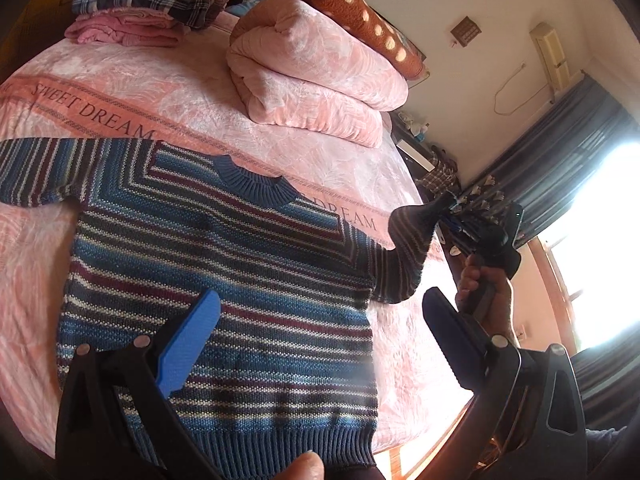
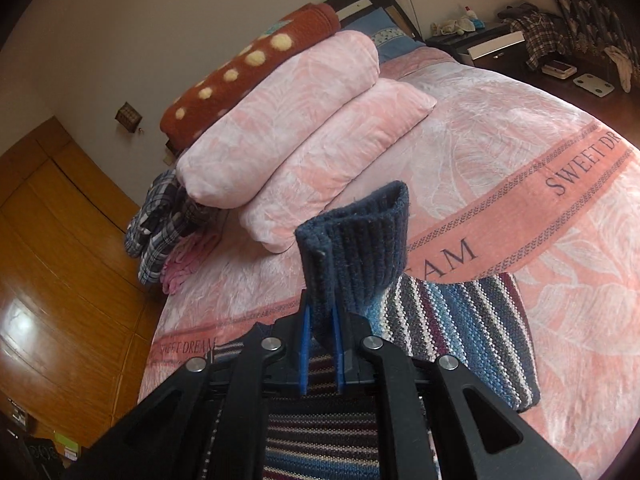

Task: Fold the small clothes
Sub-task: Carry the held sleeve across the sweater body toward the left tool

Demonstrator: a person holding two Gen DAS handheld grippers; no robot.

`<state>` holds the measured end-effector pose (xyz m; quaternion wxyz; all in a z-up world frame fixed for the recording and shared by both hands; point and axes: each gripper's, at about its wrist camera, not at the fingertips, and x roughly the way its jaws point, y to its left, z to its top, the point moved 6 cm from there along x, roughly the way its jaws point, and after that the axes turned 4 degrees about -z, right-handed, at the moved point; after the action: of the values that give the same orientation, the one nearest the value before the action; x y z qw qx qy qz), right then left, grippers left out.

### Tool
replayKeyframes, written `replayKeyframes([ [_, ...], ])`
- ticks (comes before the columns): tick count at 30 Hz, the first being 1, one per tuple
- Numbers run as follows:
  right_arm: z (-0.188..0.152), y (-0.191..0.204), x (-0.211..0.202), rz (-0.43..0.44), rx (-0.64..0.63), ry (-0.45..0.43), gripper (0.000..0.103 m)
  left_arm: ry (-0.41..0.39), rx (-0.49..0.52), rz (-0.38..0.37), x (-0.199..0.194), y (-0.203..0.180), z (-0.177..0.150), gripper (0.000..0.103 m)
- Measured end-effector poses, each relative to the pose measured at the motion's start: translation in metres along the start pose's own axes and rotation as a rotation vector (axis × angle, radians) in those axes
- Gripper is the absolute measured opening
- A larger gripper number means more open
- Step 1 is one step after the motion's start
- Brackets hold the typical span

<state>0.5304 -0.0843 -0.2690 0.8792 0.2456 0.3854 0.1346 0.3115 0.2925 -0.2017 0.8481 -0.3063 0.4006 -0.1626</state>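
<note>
A striped sweater [image 1: 224, 272] lies flat on the bed [image 1: 100, 80], front up, its collar toward the folded pink quilt [image 1: 312, 76] and its ribbed hem at the near edge. One sleeve stretches out flat across the pink bedspread; the other sleeve [image 1: 408, 256] is lifted off the bed. The right gripper [image 2: 320, 340] has its blue fingers [image 2: 305, 354] pinched tight on the dark ribbed cuff [image 2: 360, 248], which stands up above them. A hand [image 1: 484, 284] holds that gripper out past the side of the bed. The left gripper [image 1: 316, 344] hovers over the lower body of the sweater with its fingers spread wide apart, nothing between them. A brown dotted blanket [image 1: 352, 4] sits on the quilt, and a stack of folded clothes [image 1: 148, 4], plaid over pink, rests at the far corner.
</note>
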Motion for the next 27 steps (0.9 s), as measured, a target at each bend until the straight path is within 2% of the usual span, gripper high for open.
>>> replayKeyframes([
  [5, -0.053, 0.031, 0.057, -0.049, -0.112, 0.091, 0.009, 0.028, -0.026, -0.062, 0.027, 0.01, 0.018, 0.1],
  [11, -0.135, 0.045, 0.13, -0.109, -0.211, 0.238, 0.01, 0.119, -0.048, -0.112, 0.089, 0.029, 0.038, 0.1],
  [13, -0.16, 0.048, 0.15, -0.132, -0.247, 0.291, 0.02, 0.165, -0.06, -0.122, 0.116, 0.038, 0.041, 0.1],
  [14, -0.17, 0.048, 0.156, -0.138, -0.264, 0.308, 0.03, 0.193, -0.07, -0.124, 0.13, 0.043, 0.041, 0.1],
  [17, -0.185, 0.049, 0.145, -0.145, -0.292, 0.276, 0.036, 0.276, -0.101, -0.158, 0.174, 0.055, 0.039, 0.1],
  [20, -0.192, 0.038, 0.113, -0.129, -0.193, 0.223, 0.055, 0.347, -0.21, -0.195, 0.218, 0.073, 0.036, 0.1],
  [24, -0.223, 0.018, 0.073, -0.057, -0.013, 0.168, 0.055, 0.442, -0.428, -0.259, 0.28, 0.098, 0.024, 0.1],
  [27, -0.252, 0.008, 0.056, -0.047, 0.027, 0.126, 0.055, 0.459, -0.519, -0.274, 0.309, 0.106, 0.018, 0.1],
])
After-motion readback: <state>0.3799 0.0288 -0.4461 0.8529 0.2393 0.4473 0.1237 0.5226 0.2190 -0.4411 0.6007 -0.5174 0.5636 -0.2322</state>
